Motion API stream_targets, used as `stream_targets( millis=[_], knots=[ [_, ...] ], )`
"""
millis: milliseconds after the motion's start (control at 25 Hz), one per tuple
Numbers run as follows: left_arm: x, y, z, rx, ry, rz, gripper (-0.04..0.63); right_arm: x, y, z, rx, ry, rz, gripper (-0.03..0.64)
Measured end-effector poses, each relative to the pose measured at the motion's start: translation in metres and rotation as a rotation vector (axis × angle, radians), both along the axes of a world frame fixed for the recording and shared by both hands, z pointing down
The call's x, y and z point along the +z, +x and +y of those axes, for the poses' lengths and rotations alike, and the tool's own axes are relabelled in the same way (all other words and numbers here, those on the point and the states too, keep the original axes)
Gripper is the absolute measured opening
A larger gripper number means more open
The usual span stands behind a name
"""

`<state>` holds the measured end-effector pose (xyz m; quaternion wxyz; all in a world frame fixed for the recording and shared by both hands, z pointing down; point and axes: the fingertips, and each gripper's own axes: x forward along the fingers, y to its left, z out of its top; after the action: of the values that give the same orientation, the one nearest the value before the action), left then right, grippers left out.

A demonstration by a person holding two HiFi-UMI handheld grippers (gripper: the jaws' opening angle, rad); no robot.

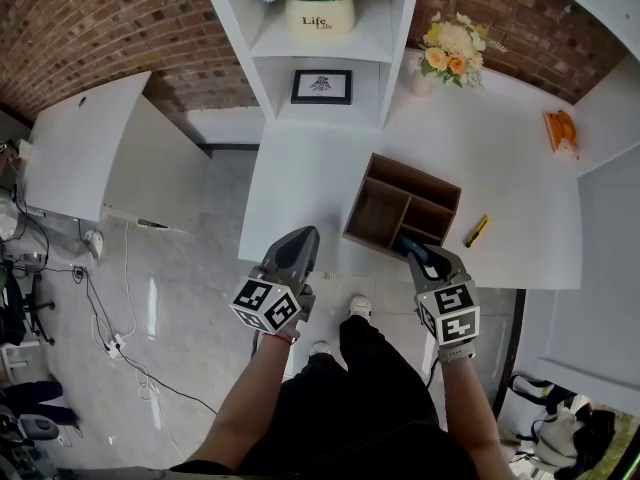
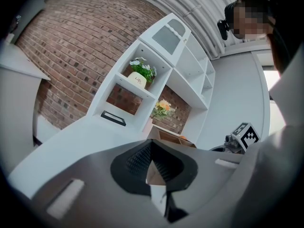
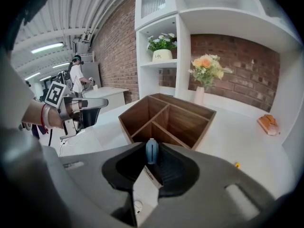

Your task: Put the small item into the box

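A brown wooden box (image 1: 405, 208) with three open compartments sits on the white table (image 1: 500, 168); it also shows in the right gripper view (image 3: 166, 120). My right gripper (image 1: 412, 250) hovers at the box's near edge, shut on a small blue item (image 3: 151, 151) that stands upright between its pads. The item's tip (image 1: 408, 245) sits just over the near right compartment. My left gripper (image 1: 300, 240) hangs to the left of the box, off the table's front edge, its jaws together with nothing in them (image 2: 151, 151).
A yellow marker (image 1: 476, 231) lies on the table right of the box. An orange object (image 1: 560, 128) rests far right. A flower vase (image 1: 450, 58) stands at the back by a white shelf unit holding a plant pot (image 1: 320, 13) and a picture frame (image 1: 321, 86).
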<state>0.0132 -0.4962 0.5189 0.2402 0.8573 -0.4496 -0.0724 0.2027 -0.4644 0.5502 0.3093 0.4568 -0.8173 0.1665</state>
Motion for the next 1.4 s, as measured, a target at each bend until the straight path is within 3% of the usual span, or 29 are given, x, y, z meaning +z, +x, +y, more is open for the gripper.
stream_targets(
  millis=[1400],
  knots=[
    [-0.003,0.004,0.006,0.039,-0.001,0.003,0.002,-0.009,0.024,0.014,0.097,0.036,-0.036,0.094]
  ],
)
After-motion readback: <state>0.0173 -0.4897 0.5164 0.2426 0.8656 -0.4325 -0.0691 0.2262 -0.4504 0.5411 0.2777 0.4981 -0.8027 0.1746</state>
